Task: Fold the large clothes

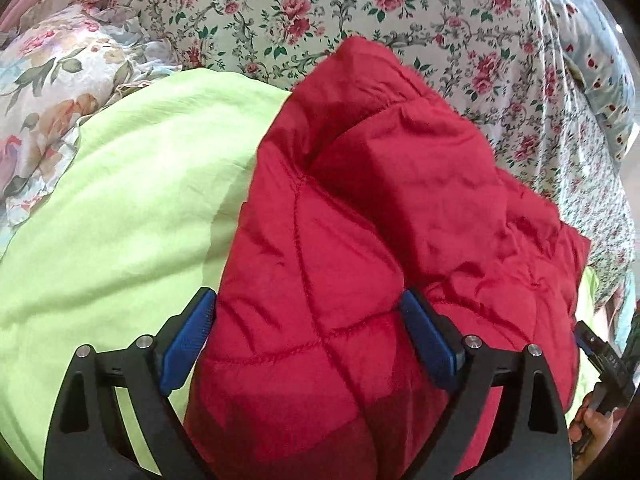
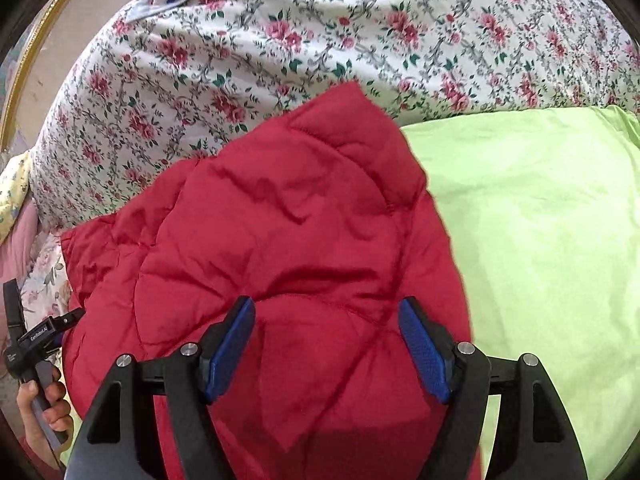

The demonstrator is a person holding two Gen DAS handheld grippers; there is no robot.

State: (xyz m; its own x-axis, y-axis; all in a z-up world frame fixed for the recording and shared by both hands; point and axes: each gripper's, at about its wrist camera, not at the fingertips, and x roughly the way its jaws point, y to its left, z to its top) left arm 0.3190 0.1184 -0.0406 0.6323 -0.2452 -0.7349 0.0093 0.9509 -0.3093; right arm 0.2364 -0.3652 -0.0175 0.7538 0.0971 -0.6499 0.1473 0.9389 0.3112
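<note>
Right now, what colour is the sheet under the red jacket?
Light green, plain; the sheet under the quilted jacket shows best in the right wrist view.

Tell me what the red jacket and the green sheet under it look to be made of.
Red jacket: likely a smooth synthetic shell such as nylon, padded; stitched quilting lines and puffy panels with a slight sheen show it. Green sheet: probably matte woven cotton or a blend; it lies flat with soft shallow wrinkles and no shine.

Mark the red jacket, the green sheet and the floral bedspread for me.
red jacket [image 1: 360, 216]: left wrist view, middle of the quilted fabric.
green sheet [image 2: 540, 220]: right wrist view, bare stretch right of the jacket.
floral bedspread [image 2: 280, 40]: right wrist view, rose print beyond the jacket.
</note>
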